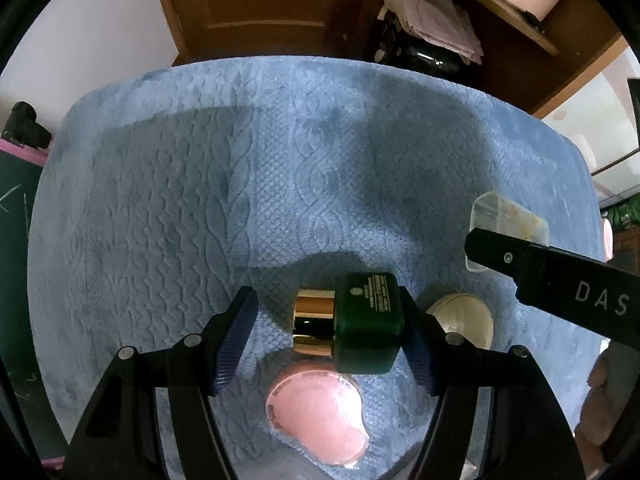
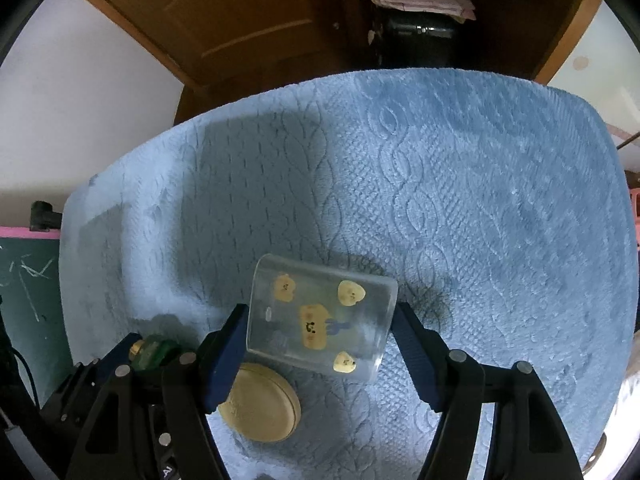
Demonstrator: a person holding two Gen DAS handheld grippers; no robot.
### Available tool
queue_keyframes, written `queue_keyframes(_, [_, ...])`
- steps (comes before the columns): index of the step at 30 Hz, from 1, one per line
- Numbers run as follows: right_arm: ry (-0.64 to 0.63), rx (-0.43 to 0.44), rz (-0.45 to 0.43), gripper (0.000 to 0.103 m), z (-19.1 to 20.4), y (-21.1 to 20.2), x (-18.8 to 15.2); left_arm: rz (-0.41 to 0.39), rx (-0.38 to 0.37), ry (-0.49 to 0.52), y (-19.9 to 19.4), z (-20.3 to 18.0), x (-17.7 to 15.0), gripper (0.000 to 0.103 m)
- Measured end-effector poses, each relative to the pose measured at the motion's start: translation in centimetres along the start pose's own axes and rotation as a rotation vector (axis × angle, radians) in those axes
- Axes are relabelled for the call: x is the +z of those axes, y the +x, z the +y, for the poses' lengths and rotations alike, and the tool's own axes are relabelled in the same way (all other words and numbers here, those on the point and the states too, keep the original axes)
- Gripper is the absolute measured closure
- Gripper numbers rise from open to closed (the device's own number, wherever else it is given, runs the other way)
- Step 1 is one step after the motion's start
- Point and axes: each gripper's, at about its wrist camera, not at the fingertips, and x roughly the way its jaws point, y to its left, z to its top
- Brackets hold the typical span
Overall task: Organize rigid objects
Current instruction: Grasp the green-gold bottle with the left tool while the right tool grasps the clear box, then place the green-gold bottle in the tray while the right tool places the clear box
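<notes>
A green bottle with a gold cap lies on its side on the blue blanket, between the fingers of my left gripper; the right finger touches it, the left finger stands apart, so the gripper is open. The bottle also shows in the right wrist view. A clear plastic box with yellow stickers sits between the fingers of my right gripper; both pads touch its sides. The box also shows in the left wrist view.
A pink round lid lies under the left gripper. A cream round tin lies beside the right gripper's left finger. A wooden door, folded cloths and a dark jar stand beyond the blanket's far edge.
</notes>
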Motion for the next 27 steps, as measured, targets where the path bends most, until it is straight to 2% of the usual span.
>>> queue_keyframes(2, [-0.013,-0.012,-0.001,0.035,0.5,0.1,-0.2,-0.011,-0.005,0.008,-0.2,-0.1,-0.3,0.039])
queue_keyframes(3, [-0.017,-0.022,-0.004,0.036,0.6,0.1,-0.3,-0.022,-0.012,0.009,-0.4,-0.1,-0.4,0.052])
queue_keyframes(4, [-0.027,-0.029,-0.008,0.036,0.7,0.1,-0.5,-0.026,-0.015,0.007,-0.5,-0.1,-0.5,0.055])
queue_keyframes(7, [-0.055,-0.046,-0.036,0.036,1.0,-0.6,-1.7,-0.042,-0.022,-0.002,-0.8,0.0,-0.7,0.056])
queue_keyframes(11, [-0.055,-0.02,-0.073,0.036,0.6,-2.4,-2.8,-0.061,-0.01,0.011,-1.7,-0.3,-1.4,0.056])
queue_keyframes(19, [-0.031,0.073,-0.185,0.036,-2.1,-10.7,-7.4,-0.096,-0.021,0.12,-8.7,-1.3,-4.6,0.056])
queue_keyframes(23, [-0.038,0.101,-0.277,0.036,-2.9,-16.1,-11.8,-0.124,-0.071,0.179,-13.6,-1.4,-7.4,0.056])
queue_keyframes(27, [-0.039,0.11,-0.352,0.036,-3.7,-20.4,-17.7,-0.135,-0.103,0.217,-17.2,-1.8,-9.3,0.056])
